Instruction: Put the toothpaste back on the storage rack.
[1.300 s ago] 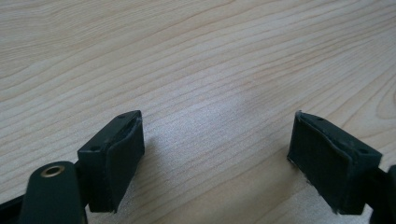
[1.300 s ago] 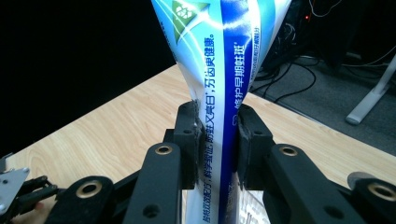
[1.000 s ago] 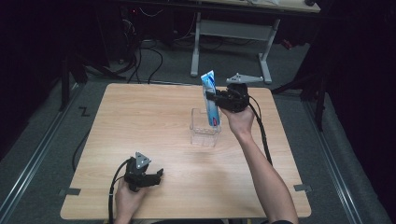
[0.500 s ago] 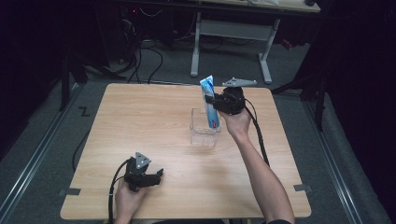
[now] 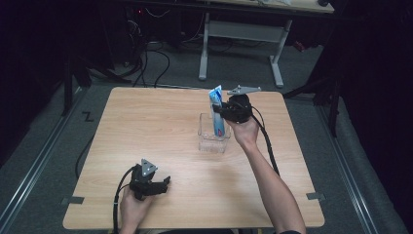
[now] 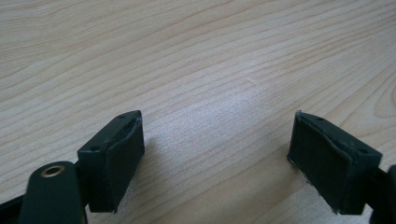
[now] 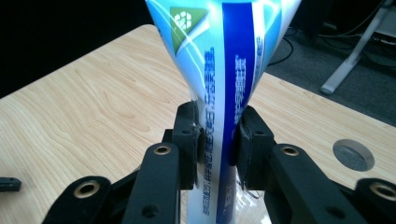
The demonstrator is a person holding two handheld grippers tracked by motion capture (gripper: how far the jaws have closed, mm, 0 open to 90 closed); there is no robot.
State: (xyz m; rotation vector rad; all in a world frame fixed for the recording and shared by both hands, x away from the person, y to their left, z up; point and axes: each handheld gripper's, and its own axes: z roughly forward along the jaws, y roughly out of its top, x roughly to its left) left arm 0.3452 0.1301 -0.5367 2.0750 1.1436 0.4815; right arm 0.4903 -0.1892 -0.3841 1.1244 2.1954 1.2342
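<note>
The right gripper (image 5: 225, 113) squeezes a blue toothpaste tube (image 5: 217, 114) standing in the clear box (image 5: 213, 139) at the table's (image 5: 146, 126) one o'clock. The arm reaches far forward. The left gripper (image 5: 155, 184) rests at seven o'clock, jaws wide apart.

Light wooden table (image 5: 160, 126) with 1 clear plastic holder (image 5: 213, 140) on it.

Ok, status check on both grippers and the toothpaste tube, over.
Right gripper shut on toothpaste tube, upright in clear container. Left gripper open, low over table. Nothing blocking.
</note>
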